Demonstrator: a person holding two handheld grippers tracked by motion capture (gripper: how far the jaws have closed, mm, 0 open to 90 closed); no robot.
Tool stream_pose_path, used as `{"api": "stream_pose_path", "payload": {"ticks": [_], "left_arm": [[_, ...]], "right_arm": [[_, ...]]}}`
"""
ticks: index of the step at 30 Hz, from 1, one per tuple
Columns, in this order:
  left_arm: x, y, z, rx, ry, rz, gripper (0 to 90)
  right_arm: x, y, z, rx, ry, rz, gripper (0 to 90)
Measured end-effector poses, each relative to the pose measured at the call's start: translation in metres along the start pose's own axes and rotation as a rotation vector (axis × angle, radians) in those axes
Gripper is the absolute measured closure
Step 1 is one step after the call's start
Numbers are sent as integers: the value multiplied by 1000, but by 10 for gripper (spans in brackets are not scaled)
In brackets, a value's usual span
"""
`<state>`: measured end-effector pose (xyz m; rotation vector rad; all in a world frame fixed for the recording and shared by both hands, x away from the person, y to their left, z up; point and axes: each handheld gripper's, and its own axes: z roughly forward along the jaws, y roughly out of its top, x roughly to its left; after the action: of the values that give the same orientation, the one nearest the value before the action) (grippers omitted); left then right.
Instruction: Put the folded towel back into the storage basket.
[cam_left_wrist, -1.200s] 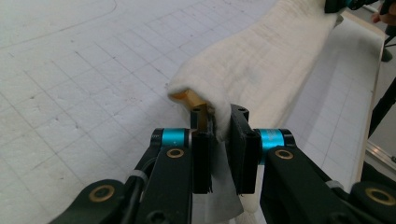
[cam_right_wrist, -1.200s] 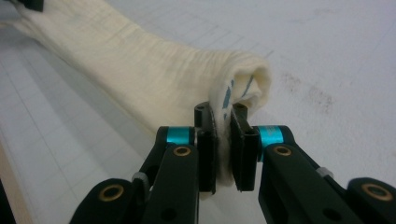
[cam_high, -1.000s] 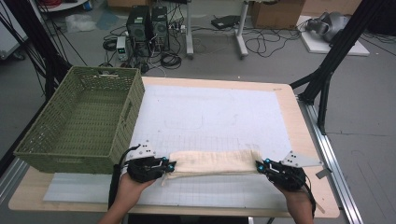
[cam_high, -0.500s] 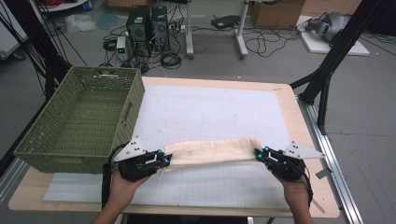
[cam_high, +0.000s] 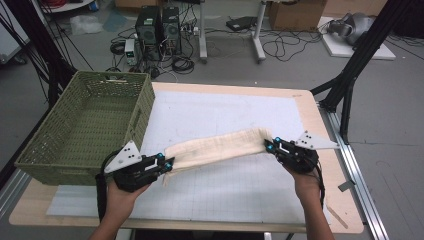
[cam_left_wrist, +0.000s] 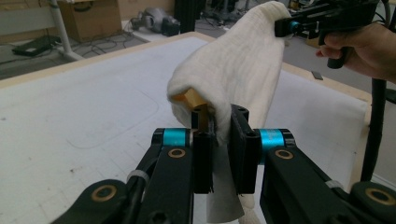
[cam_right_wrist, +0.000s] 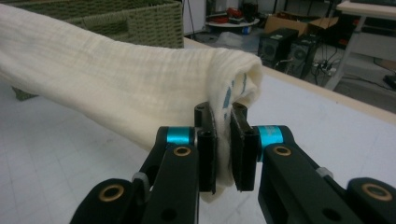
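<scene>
Both pairs of jaws are clenched on the cloth (cam_high: 220, 146): the left gripper (cam_high: 167, 164) pinches its near-left end, the right gripper (cam_high: 270, 145) its far-right end. The cloth hangs between them, clear of the tabletop (cam_high: 225, 107), sagging a little. It looks soft, light and limp, so the ends seem the right places to hold; a loose pinch could let it slip. The green basket (cam_high: 75, 127) stands at the left, just beside the left gripper.

Wooden table (cam_high: 327, 150), white grid mat (cam_high: 230, 187) covering most of the top. Green wicker basket (cam_high: 87, 125) sits at 9 o'clock, overhanging the edge.
</scene>
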<state>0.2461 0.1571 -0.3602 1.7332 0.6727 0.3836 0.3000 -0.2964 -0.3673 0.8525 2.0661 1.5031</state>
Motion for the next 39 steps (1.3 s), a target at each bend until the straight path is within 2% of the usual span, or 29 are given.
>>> {"api": "stream_pose_path", "payload": {"ticks": [8,17,34,39], "left_arm": [[6,8,-18,-66,31,0,808],[13,15,-38,-123,72,-2,808],[22,17,-64,-162,140,-12,810],[25,18,-73,-165,179,-8,810]], "right_arm": [[-2,31,20,-39,30,-24,825],[-3,64,52,-50,53,-54,825],[1,116,116,-26,85,-89,825],[5,130,135,-31,97,-98,825]]}}
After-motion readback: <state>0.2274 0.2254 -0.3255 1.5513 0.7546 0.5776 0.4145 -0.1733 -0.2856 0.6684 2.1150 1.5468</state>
